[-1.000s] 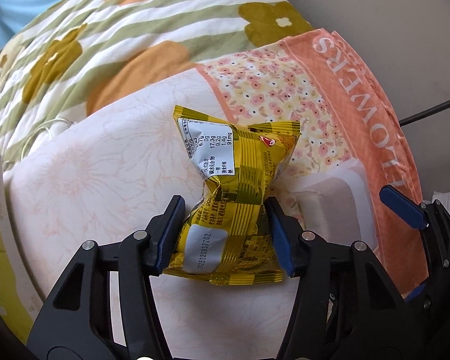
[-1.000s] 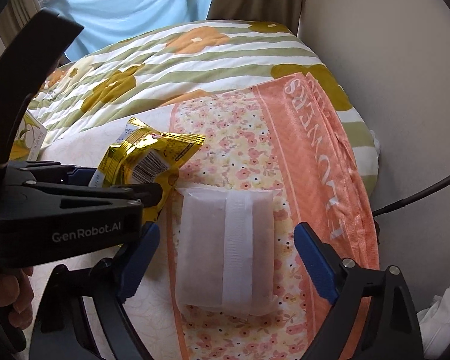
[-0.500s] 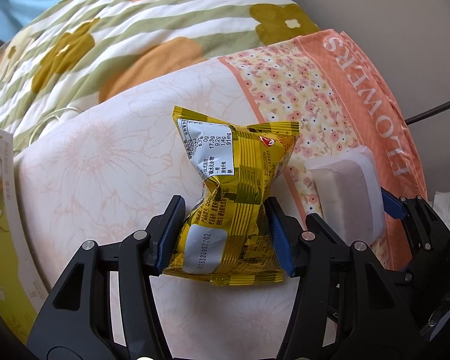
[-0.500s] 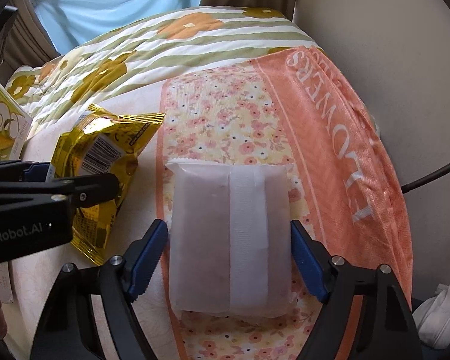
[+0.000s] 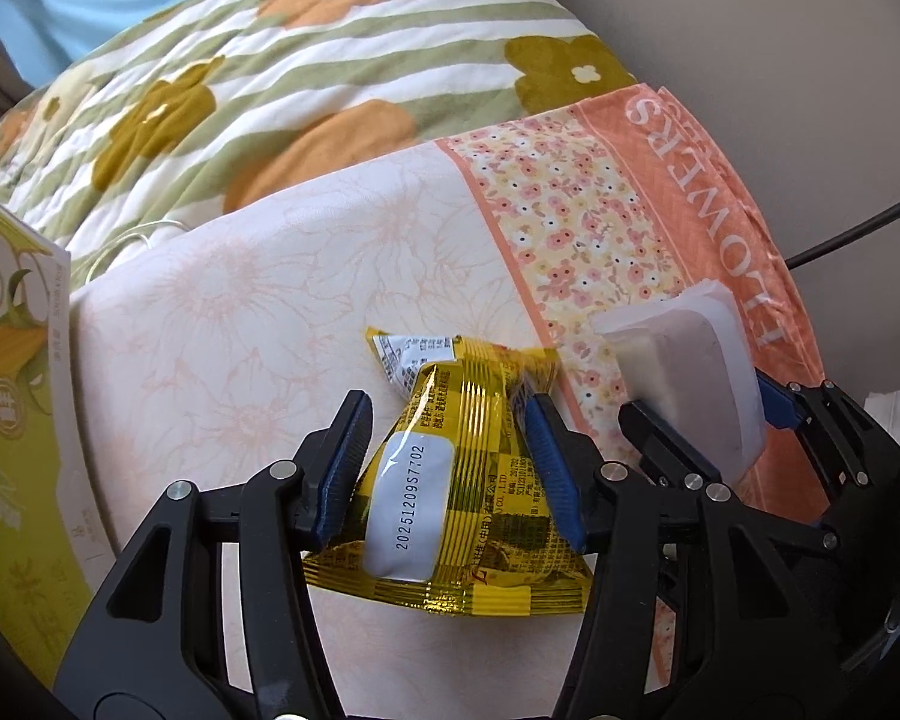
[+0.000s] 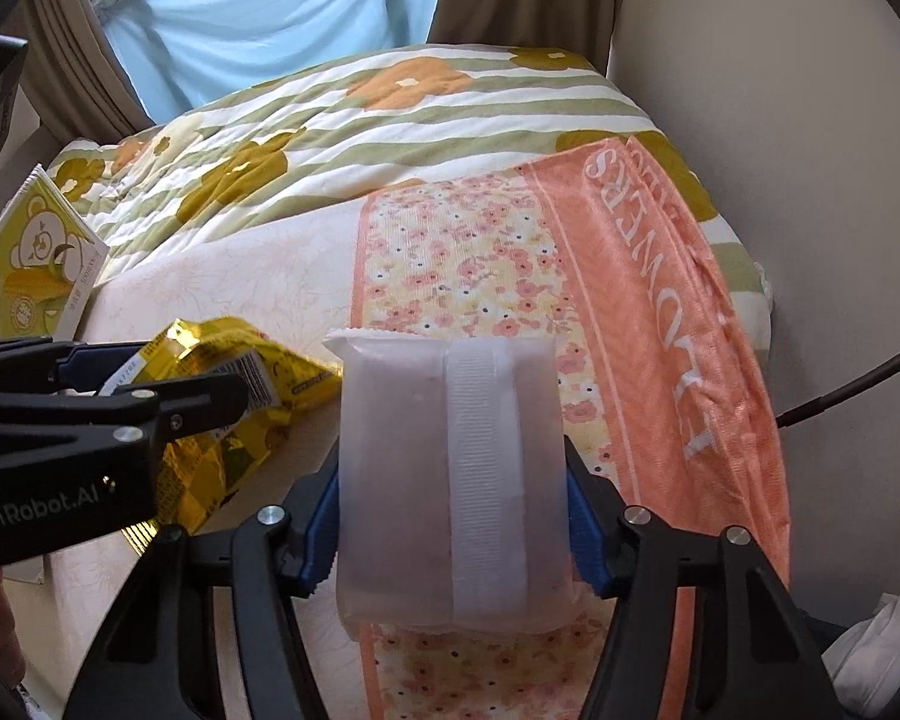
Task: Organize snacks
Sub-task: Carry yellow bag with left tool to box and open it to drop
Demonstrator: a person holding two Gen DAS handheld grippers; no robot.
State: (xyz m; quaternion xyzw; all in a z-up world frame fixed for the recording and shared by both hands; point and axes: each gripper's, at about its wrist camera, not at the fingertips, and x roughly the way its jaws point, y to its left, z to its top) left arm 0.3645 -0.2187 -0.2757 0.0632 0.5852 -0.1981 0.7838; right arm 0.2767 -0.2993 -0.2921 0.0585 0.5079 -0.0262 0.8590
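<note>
My left gripper [image 5: 447, 414] is shut on a yellow foil snack packet [image 5: 450, 498], pinching its middle and holding it above the pale floral cloth [image 5: 240, 330]. In the right wrist view that yellow packet [image 6: 294, 372] and the left gripper [image 6: 198, 372] sit at the left. My right gripper [image 6: 450, 480] has its jaws closing on a white translucent snack packet [image 6: 402, 450]. Both blue pads press its sides, and it stands upright off the orange towel. From the left wrist view, the white packet [image 5: 690, 384] and right gripper [image 5: 702, 408] are just to the right.
A green carton with a bear print [image 5: 12, 420] [image 6: 36, 252] stands at the left edge of the bed. The orange "FLOWERS" towel [image 5: 690, 192] lies to the right, with a striped flower quilt [image 5: 270, 90] behind. A black cable [image 6: 858, 378] and the wall are on the right.
The right gripper's jaws came in from wide apart onto the white packet and raised it off the towel. The left gripper rose and shifted left, and the yellow packet tilted.
</note>
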